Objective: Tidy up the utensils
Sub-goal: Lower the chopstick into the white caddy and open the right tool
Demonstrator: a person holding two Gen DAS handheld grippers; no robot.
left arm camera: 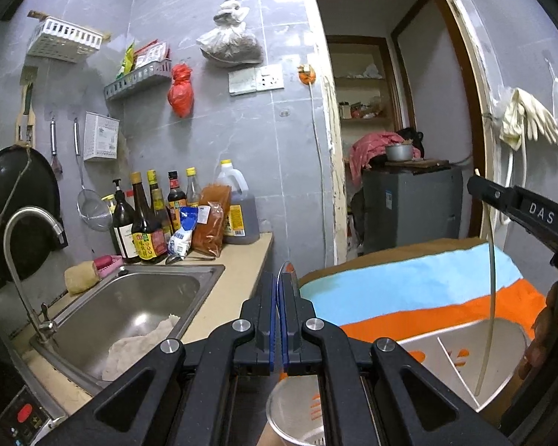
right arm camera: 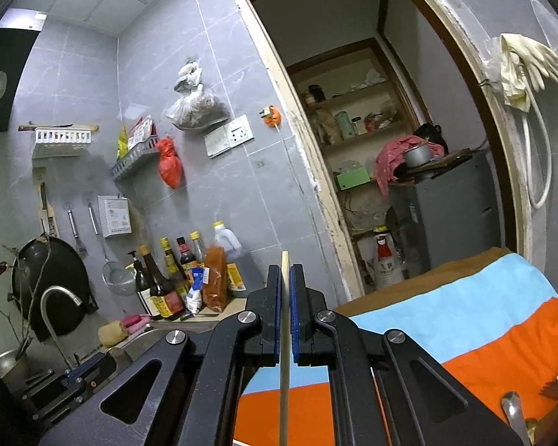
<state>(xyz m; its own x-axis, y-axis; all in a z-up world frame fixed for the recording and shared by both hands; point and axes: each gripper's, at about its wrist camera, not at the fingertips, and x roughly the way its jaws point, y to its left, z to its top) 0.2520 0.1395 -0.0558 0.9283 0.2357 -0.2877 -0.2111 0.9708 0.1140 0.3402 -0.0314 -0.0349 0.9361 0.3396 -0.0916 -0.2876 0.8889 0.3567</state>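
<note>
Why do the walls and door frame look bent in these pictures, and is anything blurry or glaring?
Left wrist view: the fisheye lens bows the door frame, corners go black, and the cup under the tool is soft. Right wrist view: the same bend in the door frame, a bright ceiling light glares at top left, and the jug looks smeared.

The brushed stainless-steel sink (left arm camera: 137,297) gleams dully beside a smooth beige worktop (left arm camera: 238,271). A soft striped blue-and-orange cloth (left arm camera: 409,290) looks matt and napped. The matt black plastic right tongs (right arm camera: 286,297) clamp a pale, smooth wooden chopstick (right arm camera: 284,371). Grey wall tiles (left arm camera: 223,130) shine glossy.
</note>
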